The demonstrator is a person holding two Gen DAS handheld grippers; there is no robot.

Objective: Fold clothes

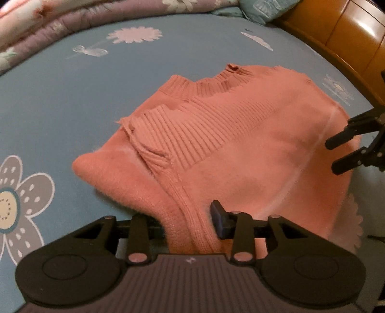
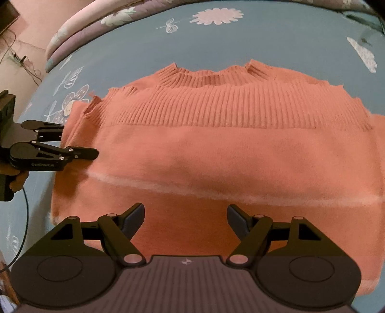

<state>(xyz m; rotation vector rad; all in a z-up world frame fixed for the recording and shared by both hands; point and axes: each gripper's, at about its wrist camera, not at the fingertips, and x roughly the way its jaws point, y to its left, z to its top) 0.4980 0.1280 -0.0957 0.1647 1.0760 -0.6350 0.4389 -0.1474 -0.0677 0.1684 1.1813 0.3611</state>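
A salmon-pink knit sweater [image 2: 216,149] lies folded on the blue flowered bedsheet [image 1: 60,108], ribbed collar and hem at the far side. It also shows in the left wrist view [image 1: 228,149]. My left gripper [image 1: 190,224] is closed around a bunched fold of the sweater's near edge; its left finger is hidden by the fabric. In the right wrist view it [image 2: 79,144] reaches in at the sweater's left edge. My right gripper [image 2: 186,219] is open and empty, hovering over the sweater's near half. In the left wrist view it [image 1: 336,154] is at the sweater's right edge, open.
A folded floral quilt [image 1: 48,29] lies along the far side of the bed. A wooden headboard [image 1: 349,36] and a pale pillow [image 1: 259,9] are at the far right. Beyond the bed's left edge, cables and a power strip [image 2: 16,57] lie on the floor.
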